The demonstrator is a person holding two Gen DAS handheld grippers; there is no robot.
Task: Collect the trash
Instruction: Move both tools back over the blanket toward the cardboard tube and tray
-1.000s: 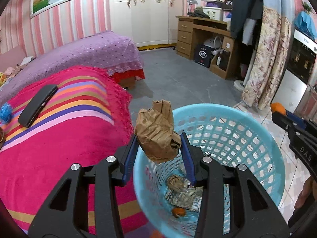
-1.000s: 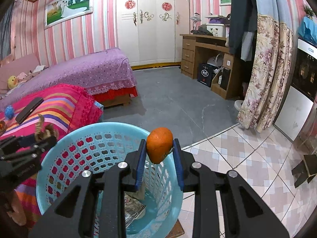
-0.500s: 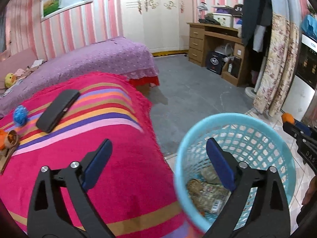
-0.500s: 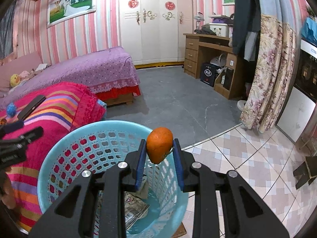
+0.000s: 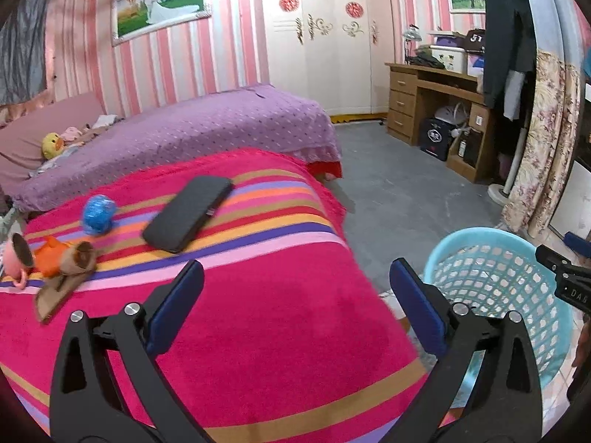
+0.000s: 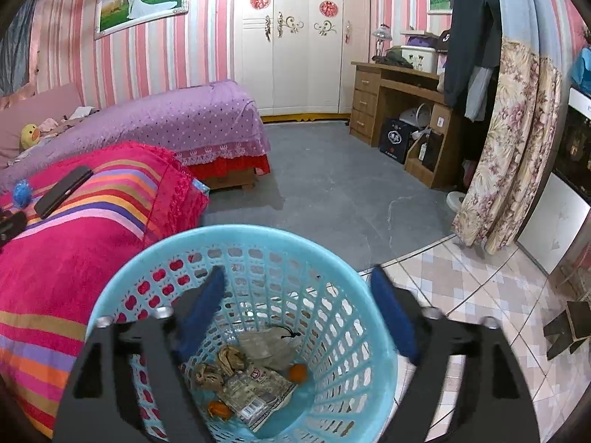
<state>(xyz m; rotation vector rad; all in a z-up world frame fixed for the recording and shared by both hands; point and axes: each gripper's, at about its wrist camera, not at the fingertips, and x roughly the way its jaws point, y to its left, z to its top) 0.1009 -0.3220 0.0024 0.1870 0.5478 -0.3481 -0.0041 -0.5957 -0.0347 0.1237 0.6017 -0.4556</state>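
Note:
My left gripper point(image 5: 295, 277) hovers over the pink striped blanket point(image 5: 280, 332), its jaws opening wide with nothing between them. Ahead of it on the blanket lie a blue ball point(image 5: 98, 214), a pink cup point(image 5: 16, 254), an orange scrap point(image 5: 51, 258), a brown paper roll point(image 5: 79, 254) and a cardboard piece point(image 5: 55, 295). My right gripper point(image 6: 297, 280) hangs over the blue basket point(image 6: 240, 232), jaws opening and empty. In the basket lie an orange point(image 6: 297, 373), crumpled brown paper point(image 6: 218, 365), wrappers point(image 6: 255, 391) and an orange peel point(image 6: 219, 409).
A black flat case point(image 5: 188, 217) rests on the blanket. Behind it is a purple bed point(image 5: 184, 129) with a yellow duck toy point(image 5: 51, 144). A wooden desk point(image 6: 399, 85) and a flowered curtain point(image 6: 509, 147) stand to the right. Grey floor point(image 6: 332, 184) lies beyond the basket.
The left gripper let the brown paper bag drop into the basket, opened and swung left over the blanket. The right gripper opened and the orange fell into the basket.

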